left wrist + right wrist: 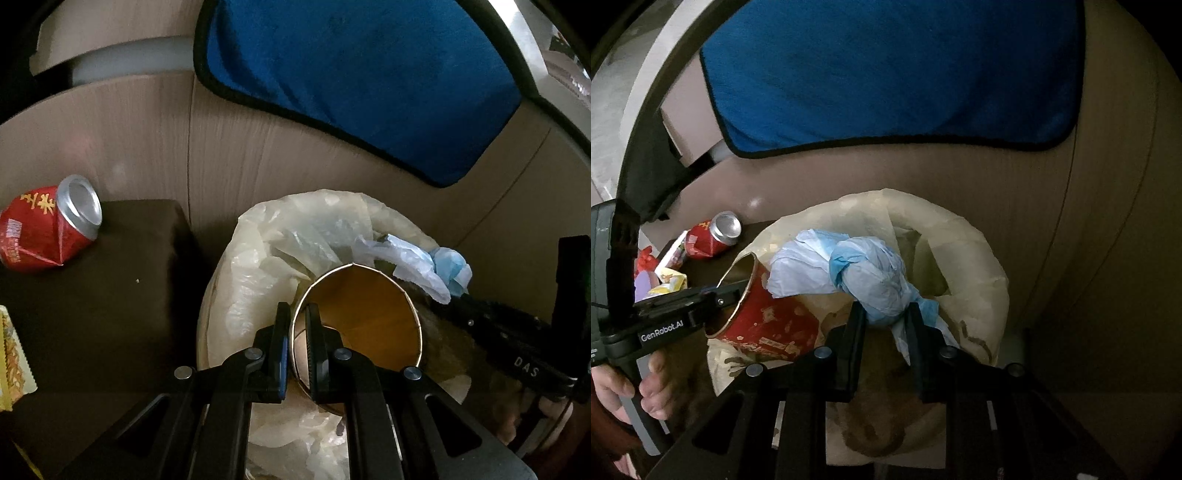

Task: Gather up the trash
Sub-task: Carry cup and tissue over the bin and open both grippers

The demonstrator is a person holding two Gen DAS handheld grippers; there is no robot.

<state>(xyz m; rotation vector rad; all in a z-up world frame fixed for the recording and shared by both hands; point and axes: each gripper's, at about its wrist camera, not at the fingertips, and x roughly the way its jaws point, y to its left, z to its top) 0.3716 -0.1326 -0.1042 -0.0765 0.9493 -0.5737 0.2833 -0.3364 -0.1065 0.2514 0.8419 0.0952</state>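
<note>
Now the left gripper (298,354) pinches the light paper cup's (364,314) thin rim; the right gripper (884,328) squeezes soft, squashy tissue (864,273) at centre.

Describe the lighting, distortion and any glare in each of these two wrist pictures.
Left wrist view: dim overall; the table is nearly black, floor seams bow with fisheye, corners are black, and the can rim catches a dull glint. Right wrist view: equally dim, the mat edge curves, a small bright spot sits on the floor, and the tissue is the brightest thing.
</note>
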